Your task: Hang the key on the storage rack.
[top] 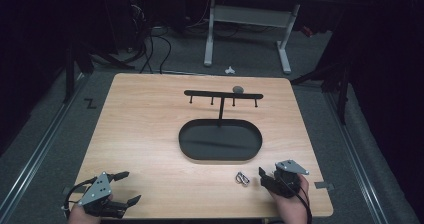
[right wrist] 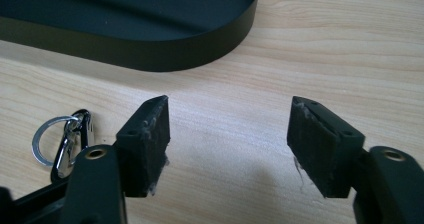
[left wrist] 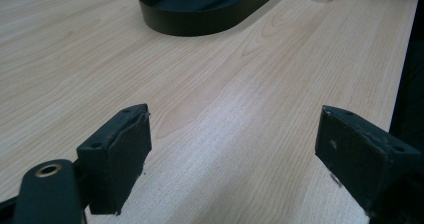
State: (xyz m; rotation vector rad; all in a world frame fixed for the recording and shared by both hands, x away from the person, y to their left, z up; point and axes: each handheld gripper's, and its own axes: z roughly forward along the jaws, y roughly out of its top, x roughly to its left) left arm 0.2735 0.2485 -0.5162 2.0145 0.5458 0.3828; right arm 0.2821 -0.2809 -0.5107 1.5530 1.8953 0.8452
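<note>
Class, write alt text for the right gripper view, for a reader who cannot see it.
Two black jaws of the right gripper stand open with nothing between them, just above a light wooden table. A silver key ring with carabiner clip lies on the wood left of the jaws, and the curved wall of a black oval tray crosses the top.

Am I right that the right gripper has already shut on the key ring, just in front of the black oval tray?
Not quite. The right gripper is open with bare table between its jaws; the key ring lies on the wood beside its left jaw, as the right gripper view shows. It does lie just in front of the black oval tray, as the high view confirms.
</note>
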